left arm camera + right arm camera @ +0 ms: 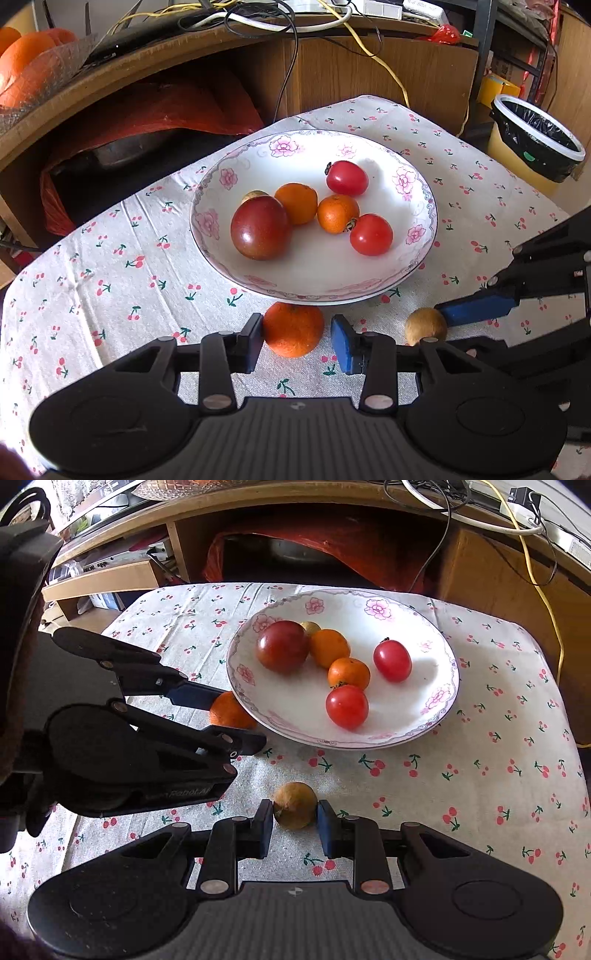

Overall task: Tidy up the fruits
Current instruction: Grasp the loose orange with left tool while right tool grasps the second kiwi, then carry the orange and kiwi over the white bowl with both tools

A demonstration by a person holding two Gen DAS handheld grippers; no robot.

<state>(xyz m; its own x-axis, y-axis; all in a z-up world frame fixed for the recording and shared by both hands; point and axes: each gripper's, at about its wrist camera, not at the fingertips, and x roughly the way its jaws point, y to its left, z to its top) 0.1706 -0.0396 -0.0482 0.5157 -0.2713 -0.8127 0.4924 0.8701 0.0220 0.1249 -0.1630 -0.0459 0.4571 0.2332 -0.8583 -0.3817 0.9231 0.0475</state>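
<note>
Behind the big tomato (260, 232), a half-hidden longan (254, 195)

The surface (110, 295) is wearing a white cloth (480, 775) printed with small red cherries, creased a little toward its left side in the left wrist view. A white plate (424, 236) with pink flowers round its rim is sitting on the cloth toward the far side. An orange (293, 328) is lying on the cloth just beside the plate's near edge, its far side tucked under the overhanging rim. A small brownish-yellow round fruit (294, 805) is resting on the cloth too, apart from the plate and off to the right of the orange, closer to the near edge.
</note>
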